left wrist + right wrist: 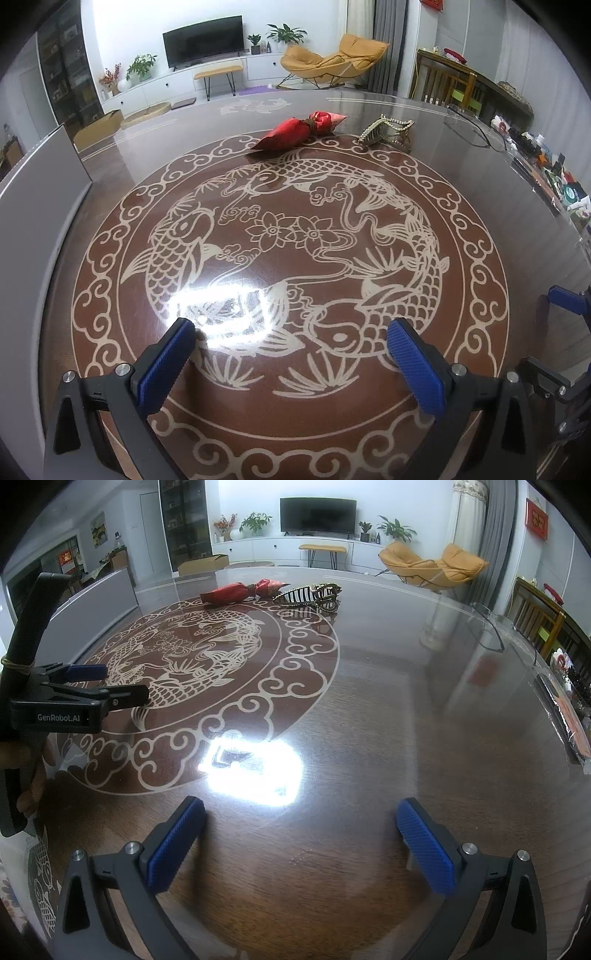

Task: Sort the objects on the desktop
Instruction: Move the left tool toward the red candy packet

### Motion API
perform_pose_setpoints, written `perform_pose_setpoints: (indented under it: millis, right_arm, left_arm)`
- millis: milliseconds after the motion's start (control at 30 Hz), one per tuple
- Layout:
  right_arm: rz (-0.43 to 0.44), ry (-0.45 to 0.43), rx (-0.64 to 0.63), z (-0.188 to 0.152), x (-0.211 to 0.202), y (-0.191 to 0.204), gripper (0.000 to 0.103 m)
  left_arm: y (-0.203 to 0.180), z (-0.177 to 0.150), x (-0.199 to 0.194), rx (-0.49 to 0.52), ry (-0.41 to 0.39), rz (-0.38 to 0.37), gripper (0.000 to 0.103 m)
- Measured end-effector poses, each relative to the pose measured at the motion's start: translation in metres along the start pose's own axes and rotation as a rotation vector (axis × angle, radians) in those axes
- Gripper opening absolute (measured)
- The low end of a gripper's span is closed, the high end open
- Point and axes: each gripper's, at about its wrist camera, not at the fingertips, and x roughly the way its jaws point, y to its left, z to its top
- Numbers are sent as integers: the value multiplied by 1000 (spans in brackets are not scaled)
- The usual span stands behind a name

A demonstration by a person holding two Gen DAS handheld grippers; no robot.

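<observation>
A red wrapped pouch (pixel 299 130) tied at the neck lies on the far side of the glass-topped table (pixel 147 155). Just right of it rests a gold hair claw with pearls (pixel 388 130). Both show again in the right wrist view, the red pouch (pixel 242 590) and the hair claw (pixel 314 594). My left gripper (pixel 291 339) hovers open over the near part of the fish pattern, far from both objects. My right gripper (pixel 301 821) is open too, over bare wood. The left gripper (pixel 110 683) appears at the left edge of the right wrist view, held by a hand.
A grey box (pixel 40 192) stands along the table's left edge. Eyeglasses (pixel 476 125) lie at the far right, and cluttered packets (pixel 554 177) line the right edge. A lamp glare (pixel 255 771) shines on the glass. Chairs and a TV stand beyond.
</observation>
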Motion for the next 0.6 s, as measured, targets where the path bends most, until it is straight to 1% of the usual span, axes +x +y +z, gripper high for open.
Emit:
perform_pose_setpoints:
  millis: [600]
  right_arm:
    - [-1,0,1,0,1,0,103]
  left_arm:
    - [2,3,2,26,11,-17,103]
